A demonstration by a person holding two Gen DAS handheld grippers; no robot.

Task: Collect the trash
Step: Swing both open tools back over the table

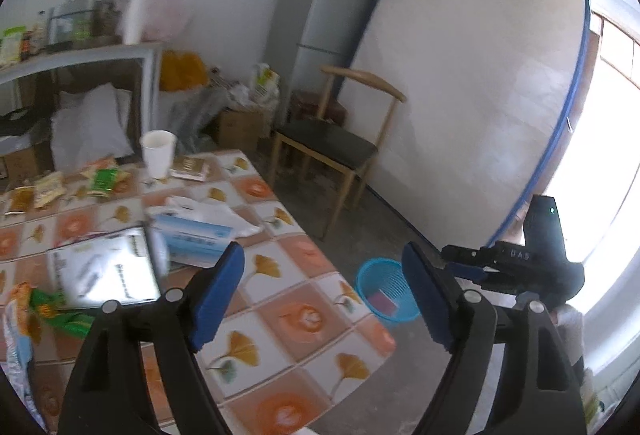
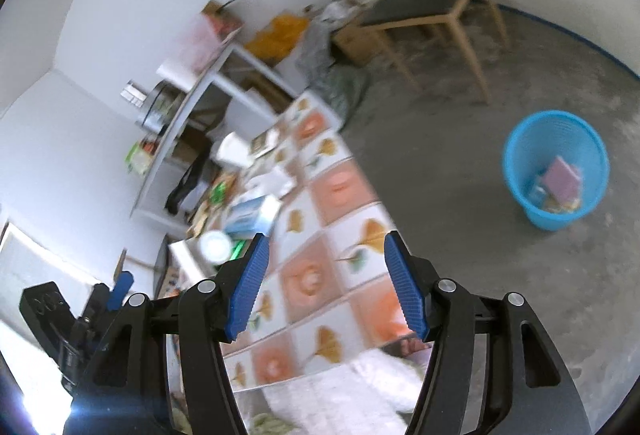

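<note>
One blue basket [image 2: 556, 171], two tools

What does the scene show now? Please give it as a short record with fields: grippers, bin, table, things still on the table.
left gripper: open, nothing between the fingers
right gripper: open, nothing between the fingers
bin: blue basket on the floor beside the table, already holding some wrappers and a purple piece
table: tiled cloth with leaf pattern
still on table: white cup, snack wrappers, blue and white box, silver packet
</note>
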